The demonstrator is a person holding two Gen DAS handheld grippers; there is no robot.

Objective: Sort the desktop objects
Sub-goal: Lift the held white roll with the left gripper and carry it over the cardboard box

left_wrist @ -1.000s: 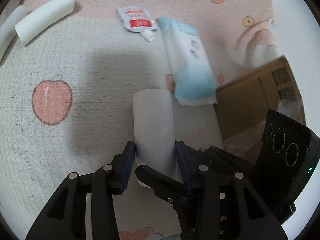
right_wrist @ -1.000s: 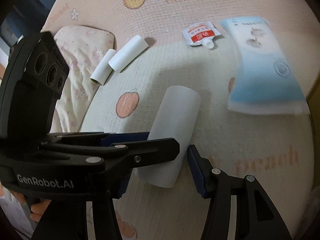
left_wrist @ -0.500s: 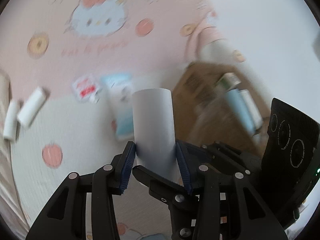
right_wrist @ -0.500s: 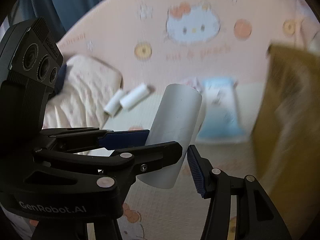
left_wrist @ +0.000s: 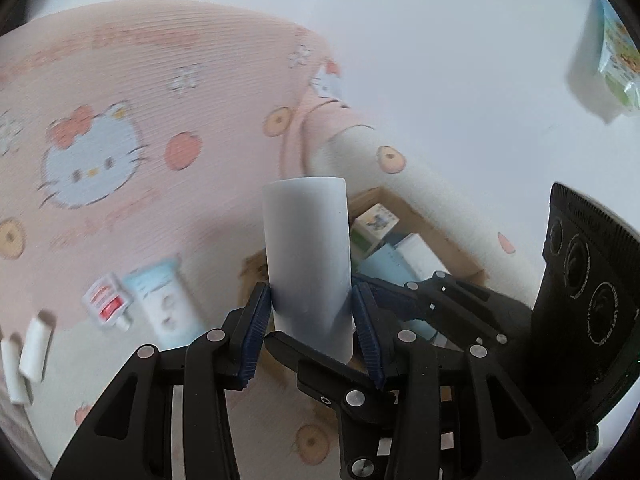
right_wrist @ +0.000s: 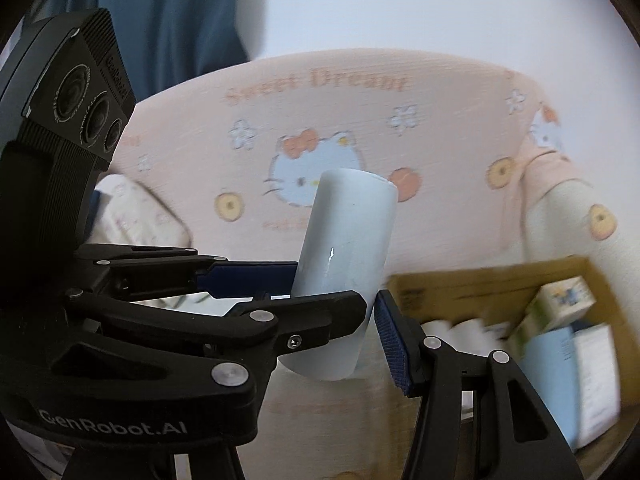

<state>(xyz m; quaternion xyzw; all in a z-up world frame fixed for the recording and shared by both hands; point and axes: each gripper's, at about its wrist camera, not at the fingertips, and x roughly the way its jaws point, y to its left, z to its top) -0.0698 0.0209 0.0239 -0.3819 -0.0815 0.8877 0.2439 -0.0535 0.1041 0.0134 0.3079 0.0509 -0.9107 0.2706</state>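
Note:
A white paper roll (left_wrist: 306,248) hangs in the air, gripped by both grippers at once. My left gripper (left_wrist: 308,312) is shut on its lower part, a blue pad pressed on each side. In the right wrist view the roll (right_wrist: 348,240) leans right; my right gripper (right_wrist: 332,320) is shut on it, its right pad (right_wrist: 390,340) against the roll's edge. Its left finger is hidden behind the left gripper's body (right_wrist: 120,340). An open cardboard box (left_wrist: 440,236) lies below and beyond the roll. Both views are blurred.
The box (right_wrist: 480,280) holds a green-white carton (left_wrist: 376,220) and blue-white packs. On the pink cartoon blanket (left_wrist: 120,100) lie a blue tissue pack (left_wrist: 168,304), a red-white pouch (left_wrist: 108,300) and two white tubes (left_wrist: 34,352). A pillow (right_wrist: 132,216) sits left, a blue curtain (right_wrist: 172,20) behind.
Both grippers have lifted the roll well up off the blanket and swung toward the cardboard box, whose inside has come into view. Neither grip has changed.

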